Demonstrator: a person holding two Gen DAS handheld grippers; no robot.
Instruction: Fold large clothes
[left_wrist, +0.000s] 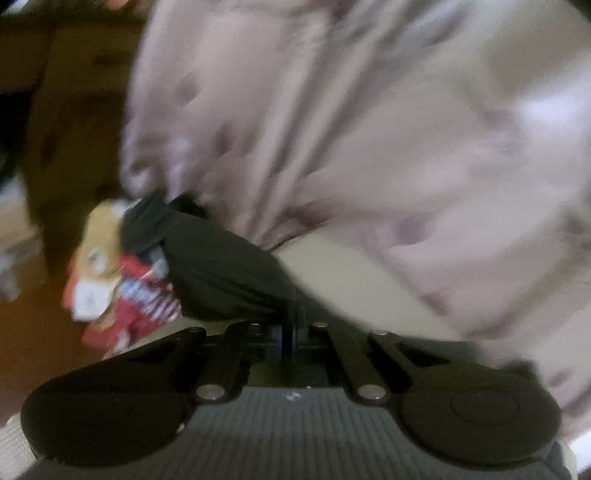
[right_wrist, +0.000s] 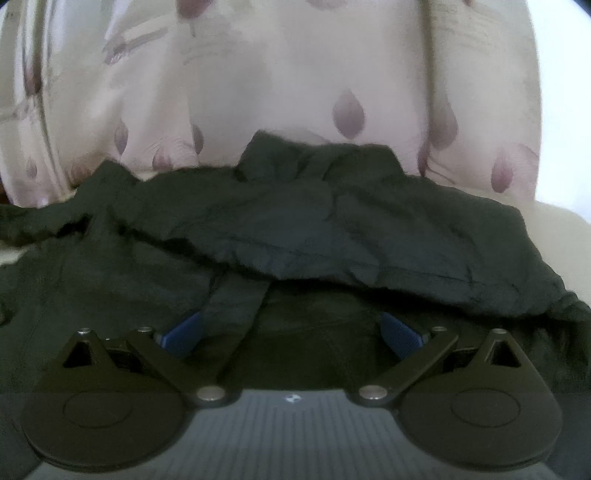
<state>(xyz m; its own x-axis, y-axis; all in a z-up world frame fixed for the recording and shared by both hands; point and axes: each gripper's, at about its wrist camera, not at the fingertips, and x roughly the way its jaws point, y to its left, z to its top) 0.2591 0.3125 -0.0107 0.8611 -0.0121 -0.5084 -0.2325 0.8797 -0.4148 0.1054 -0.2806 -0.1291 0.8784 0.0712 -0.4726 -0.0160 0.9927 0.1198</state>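
Note:
A dark green-black garment (right_wrist: 332, 229) lies crumpled across the right wrist view, on a cream surface (right_wrist: 554, 225). My right gripper (right_wrist: 291, 334) stands open at its near edge, blue pads (right_wrist: 183, 334) wide apart, with a strip of the dark cloth lying between them and a fold hanging over the tips. In the blurred left wrist view my left gripper (left_wrist: 290, 334) is shut on an edge of the dark garment (left_wrist: 221, 269), which stretches from the closed fingers up and to the left.
A pale pink cloth with dark leaf prints (right_wrist: 295, 74) hangs behind the garment and fills most of the left wrist view as pink cloth (left_wrist: 369, 129). A red, yellow and white bundle of cloth (left_wrist: 118, 280) lies at left on a brown floor (left_wrist: 37, 332).

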